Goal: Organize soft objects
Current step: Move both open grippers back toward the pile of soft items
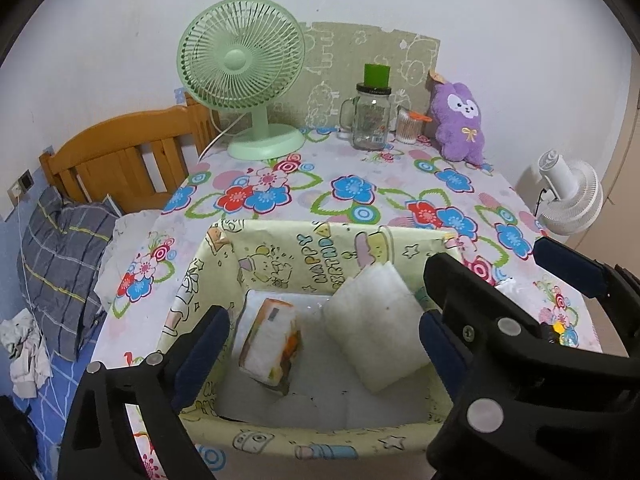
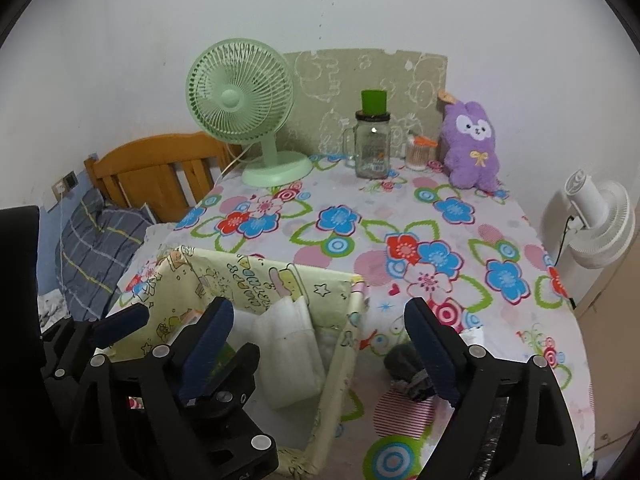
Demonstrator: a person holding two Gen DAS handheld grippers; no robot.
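Note:
A yellow cartoon-print box (image 1: 280,252) stands on the floral table near the front edge. Inside lie a white tissue pack with orange print (image 1: 270,344) and a white folded cloth pad (image 1: 374,320) leaning on the right wall. My left gripper (image 1: 320,344) hangs open and empty above the box. My right gripper (image 2: 320,348) is open over the box's right wall (image 2: 340,344), and the left gripper also shows in the right wrist view (image 2: 120,324). A dark grey soft bundle (image 2: 408,368) lies on the table just by my right gripper's right finger. A purple plush rabbit (image 1: 460,120) sits at the back right.
A green desk fan (image 1: 244,76), a glass mug jar with green lid (image 1: 370,116) and a cotton-swab jar (image 1: 408,124) stand along the back wall. A white fan (image 2: 596,224) is off the table's right edge. A bed with wooden headboard (image 1: 120,152) is left.

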